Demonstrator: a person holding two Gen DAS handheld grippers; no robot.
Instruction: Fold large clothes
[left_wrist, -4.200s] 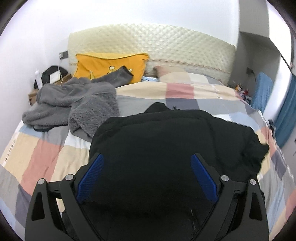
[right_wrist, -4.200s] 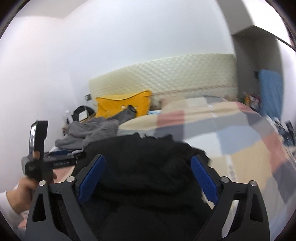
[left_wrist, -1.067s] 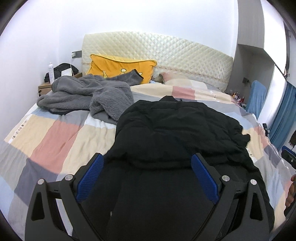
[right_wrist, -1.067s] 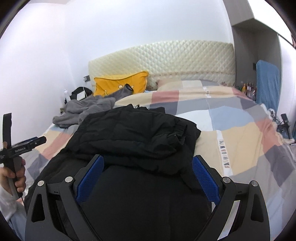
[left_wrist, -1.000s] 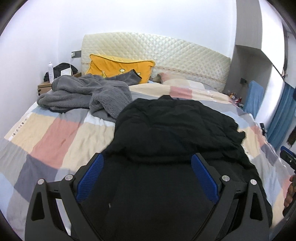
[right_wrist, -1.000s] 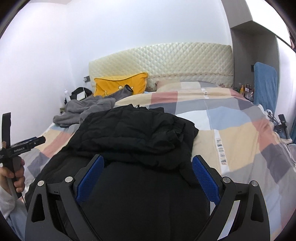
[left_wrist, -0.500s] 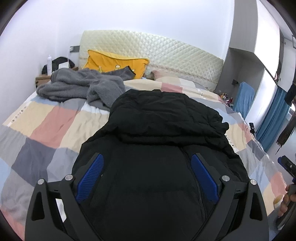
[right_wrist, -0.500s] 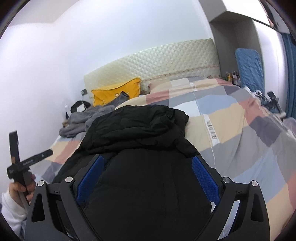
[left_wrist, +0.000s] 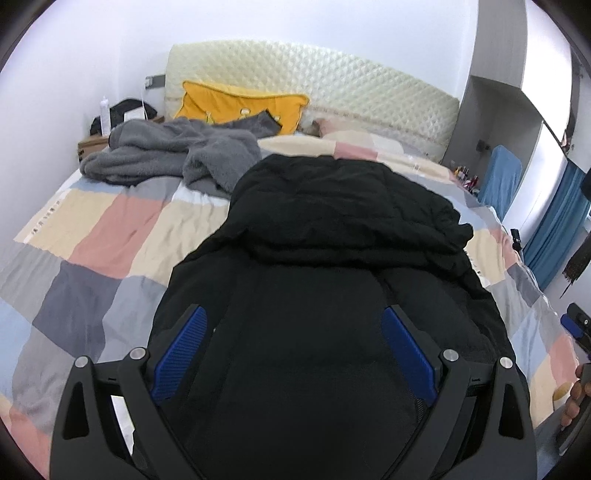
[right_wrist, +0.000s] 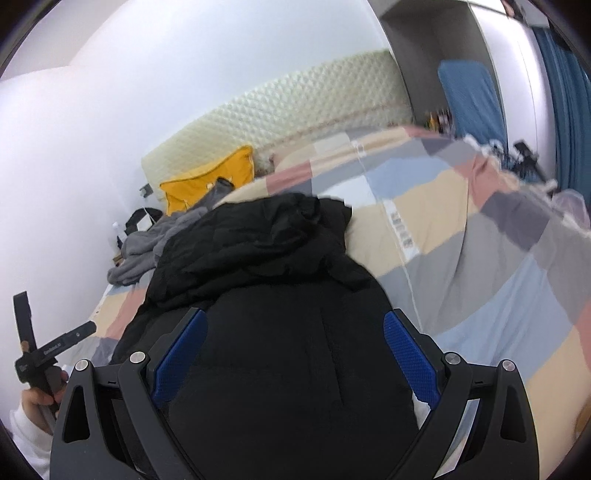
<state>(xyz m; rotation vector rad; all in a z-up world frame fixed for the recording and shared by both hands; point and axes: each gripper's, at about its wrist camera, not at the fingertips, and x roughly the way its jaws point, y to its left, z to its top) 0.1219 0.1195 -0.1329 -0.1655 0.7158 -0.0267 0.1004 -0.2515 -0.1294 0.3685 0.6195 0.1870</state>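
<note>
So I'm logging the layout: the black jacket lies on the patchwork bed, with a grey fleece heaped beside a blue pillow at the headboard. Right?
Not quite: the pillow is yellow, not blue, as the left wrist view shows. The black jacket on the patchwork bed and the grey fleece are as you say.

Your left camera looks along the bed (left_wrist: 92, 236) toward the headboard (left_wrist: 332, 92). Your right camera looks the same way, tilted. Both sit close above the black coat (left_wrist: 314, 295).

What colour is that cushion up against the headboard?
Mustard yellow; the cushion shows best in the left wrist view.
</note>
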